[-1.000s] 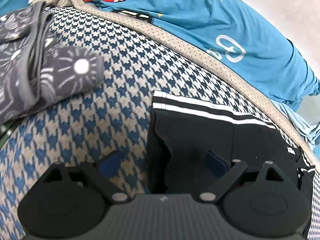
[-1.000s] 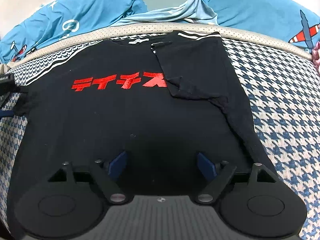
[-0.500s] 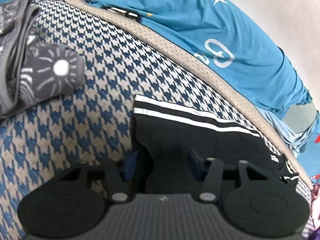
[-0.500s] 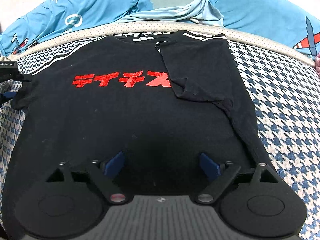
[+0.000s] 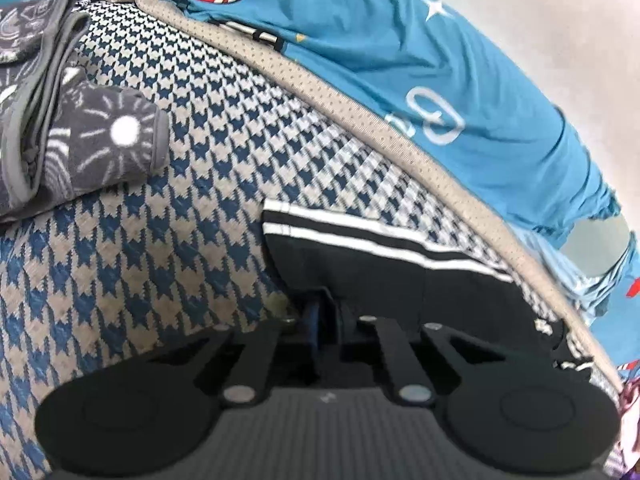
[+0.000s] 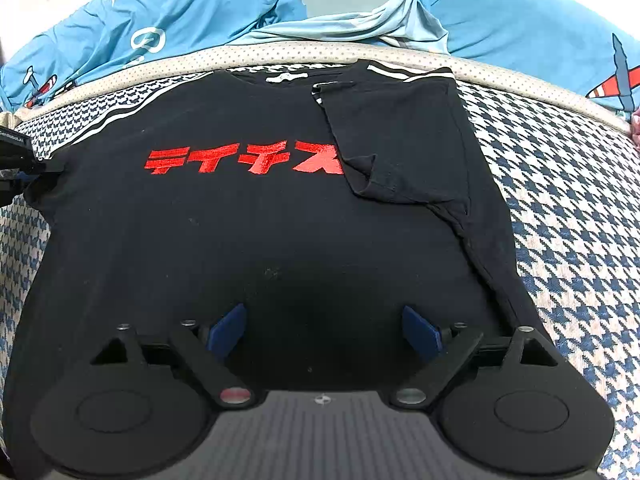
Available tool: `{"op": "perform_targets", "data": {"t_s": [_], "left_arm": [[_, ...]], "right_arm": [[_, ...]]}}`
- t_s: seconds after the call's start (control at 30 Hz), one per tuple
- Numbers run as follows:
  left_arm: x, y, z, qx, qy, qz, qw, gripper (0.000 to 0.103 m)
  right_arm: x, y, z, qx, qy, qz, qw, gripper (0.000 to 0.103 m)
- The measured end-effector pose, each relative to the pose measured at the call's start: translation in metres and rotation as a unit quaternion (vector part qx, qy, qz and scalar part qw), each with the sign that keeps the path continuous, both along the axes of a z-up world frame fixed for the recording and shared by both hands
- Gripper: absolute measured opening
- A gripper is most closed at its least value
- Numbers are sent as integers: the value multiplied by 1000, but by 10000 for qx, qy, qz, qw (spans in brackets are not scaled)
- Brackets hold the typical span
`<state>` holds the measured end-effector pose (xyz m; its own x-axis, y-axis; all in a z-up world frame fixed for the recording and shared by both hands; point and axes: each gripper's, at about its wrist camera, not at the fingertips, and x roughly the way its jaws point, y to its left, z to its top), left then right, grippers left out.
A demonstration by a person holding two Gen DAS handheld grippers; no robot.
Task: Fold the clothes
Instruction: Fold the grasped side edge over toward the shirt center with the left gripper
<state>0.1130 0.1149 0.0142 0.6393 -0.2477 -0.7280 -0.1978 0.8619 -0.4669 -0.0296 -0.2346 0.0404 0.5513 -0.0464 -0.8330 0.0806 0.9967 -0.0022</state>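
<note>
A black T-shirt [image 6: 248, 232] with red lettering lies flat on a houndstooth surface, its right sleeve folded inward over the chest. The left sleeve [image 5: 360, 264], black with white stripes, fills the middle of the left wrist view. My left gripper [image 5: 320, 316] is shut on that sleeve's edge, cloth pinched between the blue pads. It also shows at the far left of the right wrist view as the left gripper [image 6: 16, 168], holding the sleeve tip. My right gripper [image 6: 324, 328] hovers open over the shirt's lower part, nothing between its fingers.
The houndstooth surface [image 5: 168, 240] has a beige perforated border [image 5: 360, 120]. Blue printed clothes [image 6: 192, 12] are piled beyond it. A grey patterned garment [image 5: 72, 136] lies folded at the left of the left wrist view.
My left gripper has gone from open to shut, pinching the sleeve edge. The right gripper opened slightly wider and stayed over the shirt.
</note>
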Motion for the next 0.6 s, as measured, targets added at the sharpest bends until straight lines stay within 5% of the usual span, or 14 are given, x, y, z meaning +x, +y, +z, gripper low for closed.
{"op": "perform_targets", "data": {"t_s": [0.3,0.6], "left_arm": [[-6,-36,20,-115,-418,-447,9981,6],[-22,-100,23,-135,-698,-1464,9867,6]], "right_arm": [[0,0,0,23,-12,28,10000,86],[-2,-1,0,44,-34,99,9999,86]]}}
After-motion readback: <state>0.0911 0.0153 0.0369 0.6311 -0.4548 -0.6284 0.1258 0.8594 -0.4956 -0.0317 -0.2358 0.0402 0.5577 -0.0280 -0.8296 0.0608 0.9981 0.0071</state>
